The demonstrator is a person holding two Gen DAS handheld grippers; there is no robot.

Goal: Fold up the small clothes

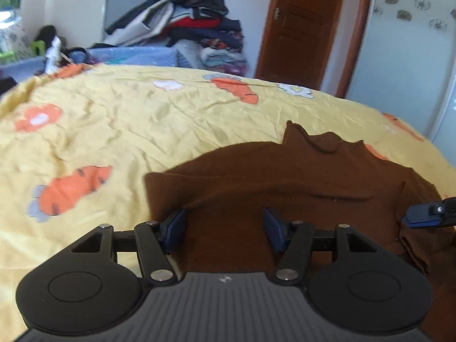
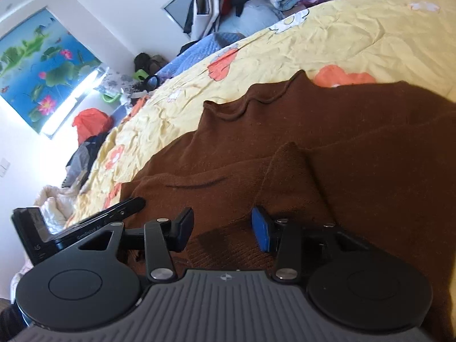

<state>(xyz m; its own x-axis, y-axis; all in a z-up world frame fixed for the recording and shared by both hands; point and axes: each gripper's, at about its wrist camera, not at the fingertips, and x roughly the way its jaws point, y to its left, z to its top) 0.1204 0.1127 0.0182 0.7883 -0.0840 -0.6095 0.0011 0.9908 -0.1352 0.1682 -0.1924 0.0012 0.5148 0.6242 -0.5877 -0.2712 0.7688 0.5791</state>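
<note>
I see brown sweater (image 1: pixel 285 176) flat on yellow carrot-print bedsheet (image 1: pixel 114 131), collar pointing away, open sheet leftward. My left gripper (image 1: pixel 225 228) and right gripper (image 2: pixel 222 229) both gape wide above fabric, holding nothing.
</note>
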